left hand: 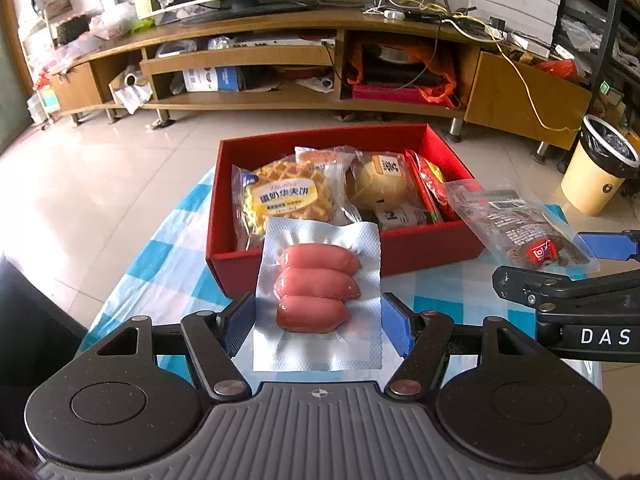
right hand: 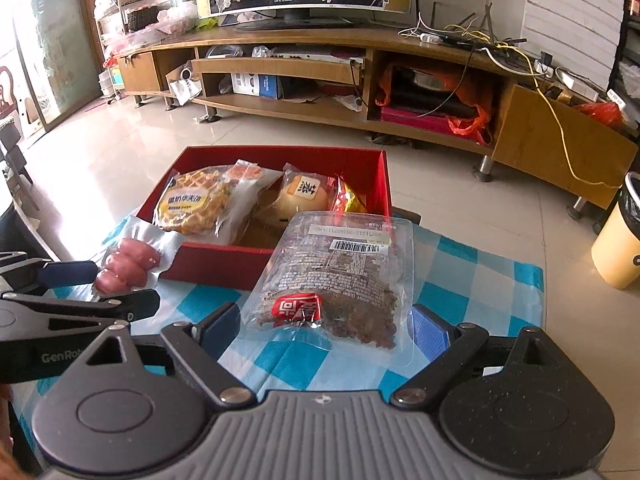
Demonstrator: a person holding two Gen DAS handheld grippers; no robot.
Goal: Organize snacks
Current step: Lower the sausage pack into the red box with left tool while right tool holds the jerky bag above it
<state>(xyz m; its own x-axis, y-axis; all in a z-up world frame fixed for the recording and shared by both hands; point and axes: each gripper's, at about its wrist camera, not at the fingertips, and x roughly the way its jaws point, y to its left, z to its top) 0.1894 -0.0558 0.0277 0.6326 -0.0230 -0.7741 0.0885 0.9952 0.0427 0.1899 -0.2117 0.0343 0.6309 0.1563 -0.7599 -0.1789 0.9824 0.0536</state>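
Observation:
A red box (left hand: 424,246) (right hand: 224,260) on a blue-checked cloth holds a waffle pack (left hand: 286,196) (right hand: 192,202), a bun pack (left hand: 384,184) (right hand: 304,196) and a red-yellow pack (left hand: 430,184). My left gripper (left hand: 318,324) is shut on a sausage pack (left hand: 318,292) (right hand: 124,268), held at the box's near wall. My right gripper (right hand: 326,330) is shut on a clear pack of dark dried snack (right hand: 340,284) (left hand: 516,228), held at the box's near right corner.
The table's blue-checked cloth (right hand: 472,280) (left hand: 168,264) ends close to the box on all sides, with tiled floor beyond. A yellow bin (right hand: 620,240) (left hand: 600,172) stands right. A long wooden TV stand (left hand: 280,60) runs across the back.

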